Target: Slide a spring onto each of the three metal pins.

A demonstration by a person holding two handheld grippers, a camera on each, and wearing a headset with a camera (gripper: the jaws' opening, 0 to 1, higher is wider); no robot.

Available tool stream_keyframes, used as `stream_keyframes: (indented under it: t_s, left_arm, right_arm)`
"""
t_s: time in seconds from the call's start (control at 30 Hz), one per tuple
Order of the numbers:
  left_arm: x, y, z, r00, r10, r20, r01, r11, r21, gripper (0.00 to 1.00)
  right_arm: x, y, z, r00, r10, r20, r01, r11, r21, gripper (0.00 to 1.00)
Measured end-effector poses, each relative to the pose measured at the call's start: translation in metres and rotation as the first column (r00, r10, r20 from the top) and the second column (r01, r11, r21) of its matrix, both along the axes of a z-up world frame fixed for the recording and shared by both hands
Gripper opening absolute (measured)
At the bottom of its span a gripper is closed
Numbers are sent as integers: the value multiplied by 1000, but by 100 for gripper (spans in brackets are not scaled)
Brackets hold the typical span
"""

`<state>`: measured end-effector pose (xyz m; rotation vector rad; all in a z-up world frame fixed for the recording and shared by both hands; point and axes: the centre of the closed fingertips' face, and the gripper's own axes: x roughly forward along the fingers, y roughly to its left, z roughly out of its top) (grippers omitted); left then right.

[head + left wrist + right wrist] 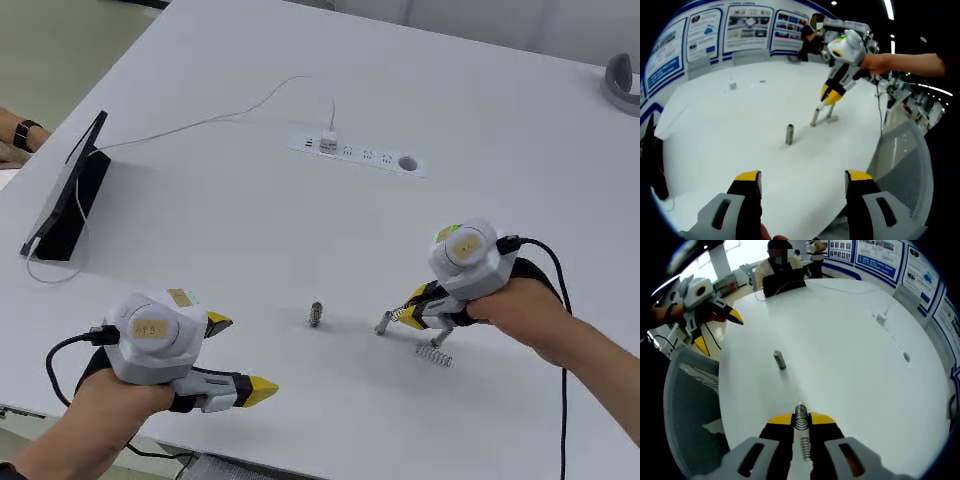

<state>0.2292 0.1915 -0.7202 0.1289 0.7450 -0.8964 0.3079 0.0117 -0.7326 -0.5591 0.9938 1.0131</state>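
A short metal pin (316, 314) stands upright mid-table with coils around it; the left gripper view has this pin (789, 134) ahead, and the right gripper view has the same pin (779, 360). My right gripper (415, 308) is shut on a spring (801, 432), whose far end meets the top of a second pin (383, 322). A third pin (440, 337) stands just under that gripper, and a loose spring (433, 355) lies beside it. My left gripper (240, 355) hovers open and holds nothing near the front left edge, well apart from the pins.
A white power strip (358, 153) with a plugged cable lies at the back centre. A dark tablet on a stand (70, 190) sits at the left edge. A grey curved object (620, 85) lies far right. A mesh chair (905, 155) stands by the table's front edge.
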Motion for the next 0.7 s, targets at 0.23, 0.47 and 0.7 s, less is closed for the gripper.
stream_keyframes:
  t_s: [0.23,0.47,0.7]
  left_arm:
    - [-1,2,-1,1000,1,-4,-1,1000,1,69]
    - [-2,4,-2,1000,5,-8,-5,1000,3,68]
    - [-2,3,-2,1000,3,-8,-3,1000,3,68]
  right_arm:
    - [2,5,-5,1000,23,0,-23,999,-26,13]
    - [4,10,-5,1000,30,2,-30,999,-31,13]
    - [7,14,-11,999,51,5,-50,998,-46,13]
